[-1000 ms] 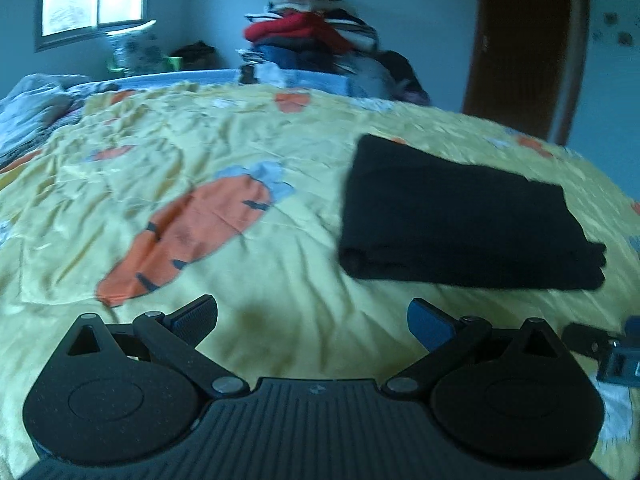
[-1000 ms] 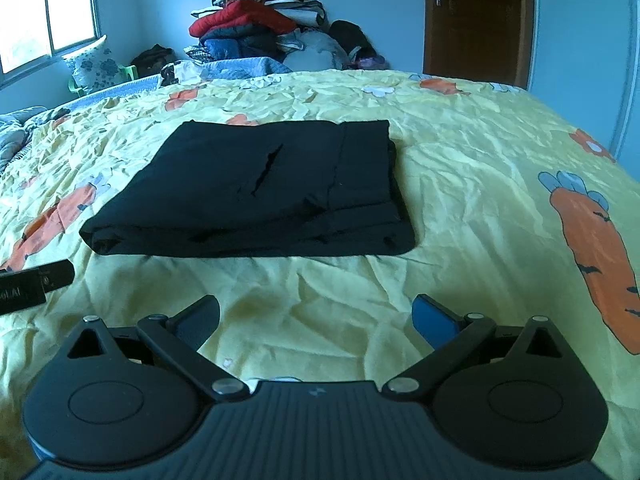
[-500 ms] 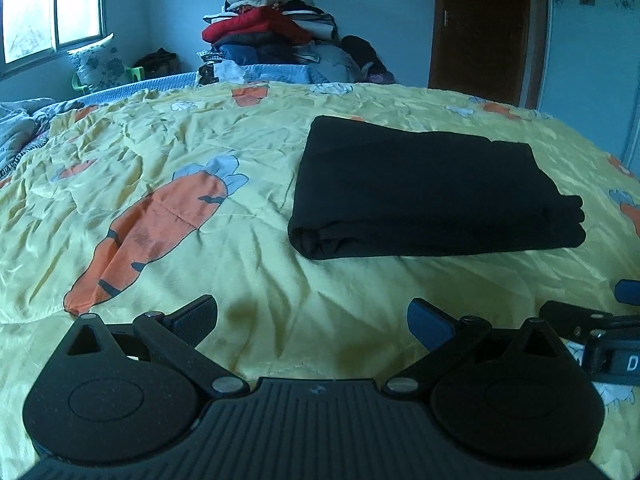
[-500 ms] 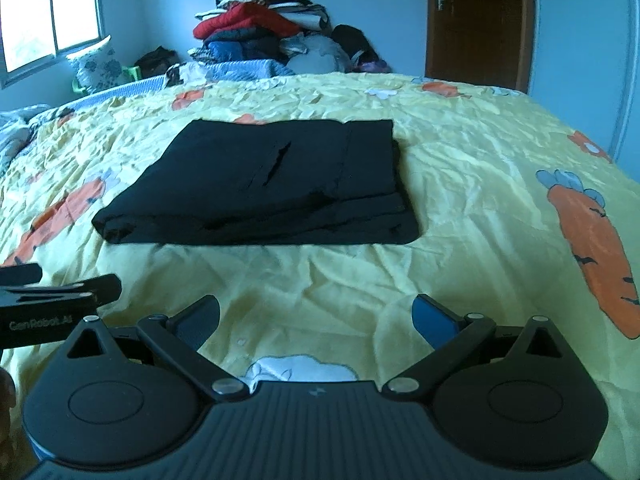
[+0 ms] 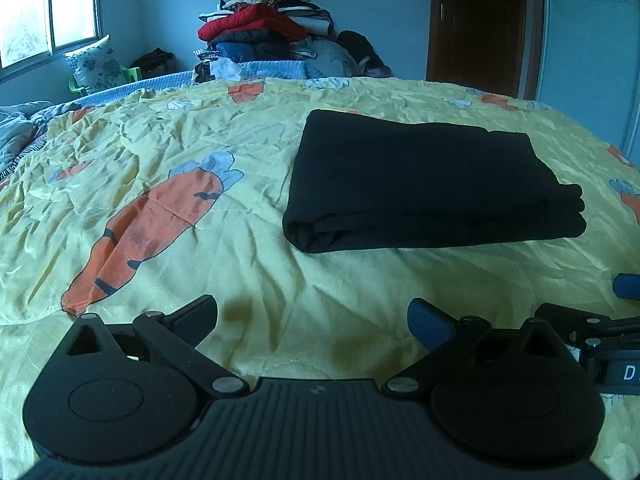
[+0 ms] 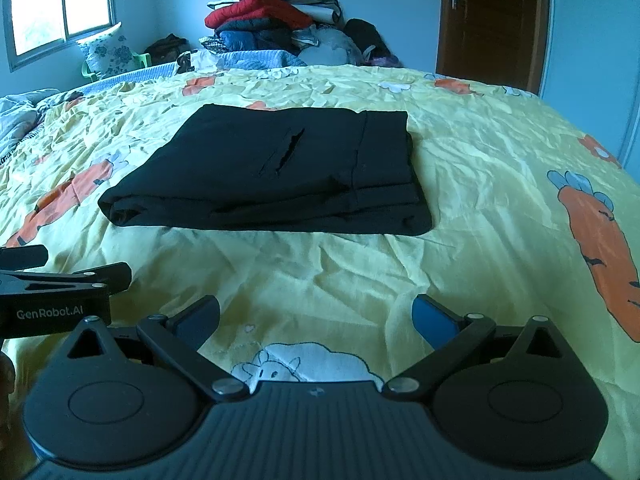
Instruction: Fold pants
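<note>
The black pants [image 5: 424,184] lie folded in a flat rectangle on the yellow carrot-print bedspread [image 5: 200,152]. They also show in the right wrist view [image 6: 272,176], with a pocket slit on top. My left gripper [image 5: 312,320] is open and empty, short of the pants and to their left. My right gripper [image 6: 316,316] is open and empty, short of the pants' near edge. The right gripper shows at the right edge of the left wrist view [image 5: 616,320]. The left gripper shows at the left edge of the right wrist view [image 6: 64,276].
A pile of clothes [image 5: 272,36] stands beyond the far edge of the bed. A brown door [image 5: 480,24] is at the back right and a window [image 5: 48,8] at the back left. Rumpled bedding [image 5: 20,136] lies at the left.
Both grippers have drawn back from the folded pants and come closer together. The left view has swung right, bringing the pants nearer its middle. The pants have not moved.
</note>
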Motion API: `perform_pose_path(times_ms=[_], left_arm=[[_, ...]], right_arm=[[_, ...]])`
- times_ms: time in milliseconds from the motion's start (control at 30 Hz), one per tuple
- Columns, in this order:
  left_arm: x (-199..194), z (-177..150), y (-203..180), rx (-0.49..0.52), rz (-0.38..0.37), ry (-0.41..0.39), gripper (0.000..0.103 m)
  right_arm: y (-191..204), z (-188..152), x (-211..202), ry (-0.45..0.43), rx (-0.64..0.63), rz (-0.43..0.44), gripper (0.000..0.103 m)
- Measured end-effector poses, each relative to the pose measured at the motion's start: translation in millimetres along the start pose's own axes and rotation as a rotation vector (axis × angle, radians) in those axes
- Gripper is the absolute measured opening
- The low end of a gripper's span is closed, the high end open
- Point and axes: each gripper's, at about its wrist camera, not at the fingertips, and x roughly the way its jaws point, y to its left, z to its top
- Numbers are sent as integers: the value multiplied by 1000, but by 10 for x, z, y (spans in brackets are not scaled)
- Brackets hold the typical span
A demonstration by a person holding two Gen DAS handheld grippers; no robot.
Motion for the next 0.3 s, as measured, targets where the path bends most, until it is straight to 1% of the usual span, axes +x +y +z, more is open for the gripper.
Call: perform_pose_path(times_ms=[233, 300], left_arm=[[-36, -20, -19, 29, 36, -44, 103], [-45, -4, 17, 25, 32, -45, 103]], right_arm=[[3, -4, 0, 1, -5, 6, 103], [15, -4, -18, -10, -18, 35, 103]])
